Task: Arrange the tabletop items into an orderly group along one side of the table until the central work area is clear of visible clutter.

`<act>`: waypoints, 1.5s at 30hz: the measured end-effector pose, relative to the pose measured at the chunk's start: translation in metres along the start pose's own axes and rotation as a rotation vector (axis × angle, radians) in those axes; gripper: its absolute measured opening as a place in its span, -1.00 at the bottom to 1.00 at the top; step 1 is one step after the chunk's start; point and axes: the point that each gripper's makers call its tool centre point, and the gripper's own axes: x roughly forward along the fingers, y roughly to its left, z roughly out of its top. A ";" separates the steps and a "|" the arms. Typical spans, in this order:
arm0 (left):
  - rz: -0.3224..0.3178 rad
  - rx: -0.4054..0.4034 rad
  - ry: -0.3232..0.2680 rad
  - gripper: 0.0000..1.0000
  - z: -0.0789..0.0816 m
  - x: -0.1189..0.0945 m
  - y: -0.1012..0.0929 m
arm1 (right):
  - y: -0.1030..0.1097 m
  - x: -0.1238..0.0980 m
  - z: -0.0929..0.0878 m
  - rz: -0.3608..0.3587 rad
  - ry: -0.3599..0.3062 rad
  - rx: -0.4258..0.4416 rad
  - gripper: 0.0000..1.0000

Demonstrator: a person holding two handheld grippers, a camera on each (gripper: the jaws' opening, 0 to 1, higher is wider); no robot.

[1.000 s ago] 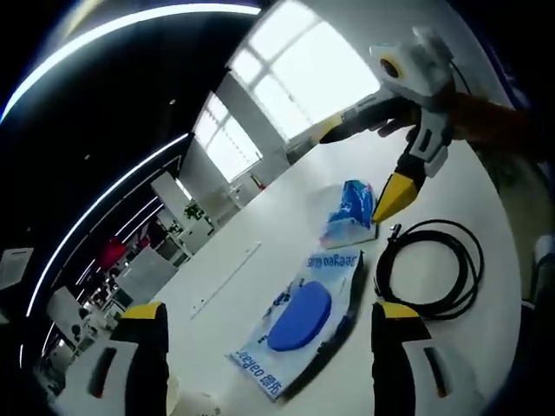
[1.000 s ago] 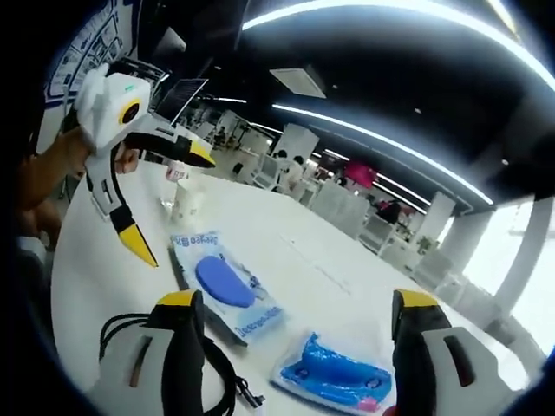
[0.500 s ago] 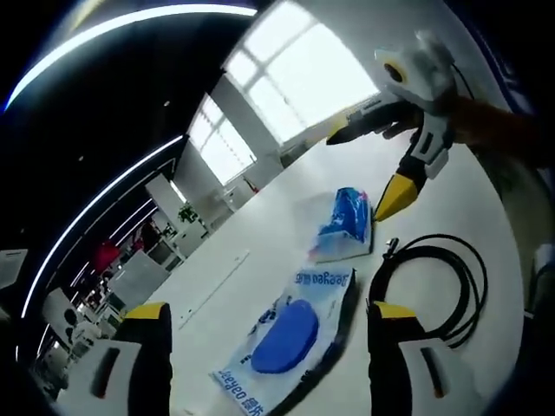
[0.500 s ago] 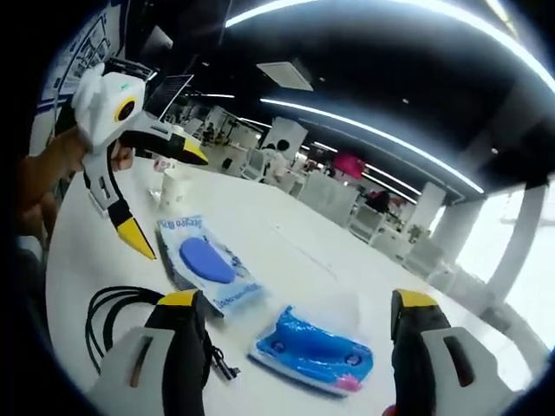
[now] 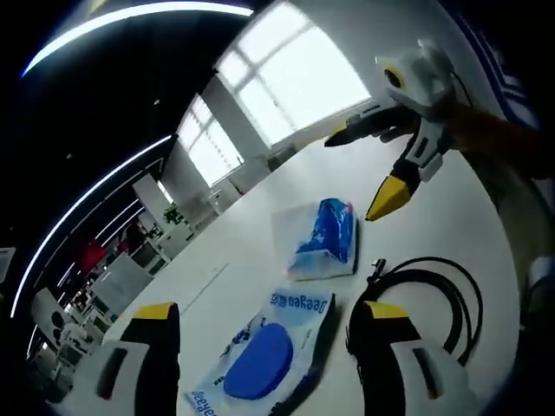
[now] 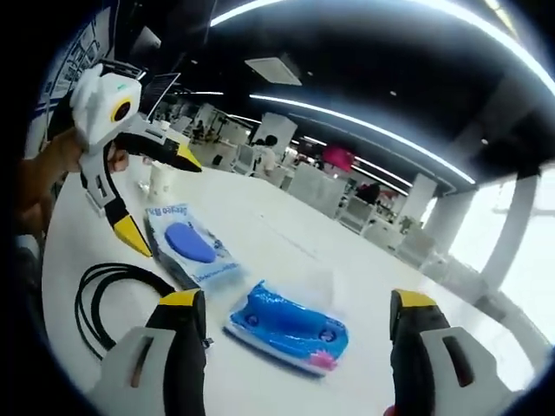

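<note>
Blue toy packet (image 6: 287,327) crosswise just ahead of right gripper (image 6: 290,325), fingers spread, empty; left gripper (image 5: 260,347) likewise open, farther.

bare white table (image 6: 286,251) beyond blue packet (image 6: 288,327), coiled cable (image 6: 108,295) alongside

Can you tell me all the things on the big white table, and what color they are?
blue toy pack: 1, bright blue in clear wrap, table middle, between the right gripper's jaws.
blue disc pack: 1, blue disc in white printed bag, beside the toy pack.
cable: 1, black, coiled, near table edge.
cups: count unclear, pale, far end.
table: 1, white.
left gripper: yellow-tipped, open.
right gripper: yellow-tipped, open.
</note>
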 end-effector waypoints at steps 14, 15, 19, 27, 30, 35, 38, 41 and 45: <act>-0.076 -0.127 -0.014 0.38 0.006 0.028 -0.020 | -0.020 0.003 -0.034 0.004 0.043 0.067 0.28; -0.092 -0.145 -0.017 0.31 0.007 0.031 -0.022 | -0.021 0.004 -0.036 0.003 0.045 0.077 0.30; -0.132 -0.211 -0.029 0.14 0.008 0.039 -0.027 | -0.025 0.008 -0.046 0.003 0.059 0.087 0.22; -0.253 -0.362 -0.056 -0.23 0.011 0.060 -0.041 | -0.038 0.016 -0.067 -0.018 0.076 0.178 -0.15; -0.273 -0.394 -0.053 -0.24 0.012 0.067 -0.045 | -0.040 0.017 -0.072 -0.025 0.086 0.205 -0.25; -0.285 -0.407 -0.037 -0.24 0.013 0.074 -0.055 | -0.042 0.022 -0.078 -0.017 0.085 0.272 -0.38; -0.291 -0.403 -0.031 -0.28 0.015 0.080 -0.059 | -0.041 0.026 -0.079 -0.003 0.077 0.329 -0.45; -0.303 -0.391 -0.018 -0.34 0.013 0.083 -0.067 | -0.041 0.029 -0.084 0.000 0.085 0.360 -0.46; -0.311 -0.401 -0.014 -0.36 0.011 0.087 -0.071 | -0.040 0.032 -0.092 -0.002 0.101 0.382 -0.45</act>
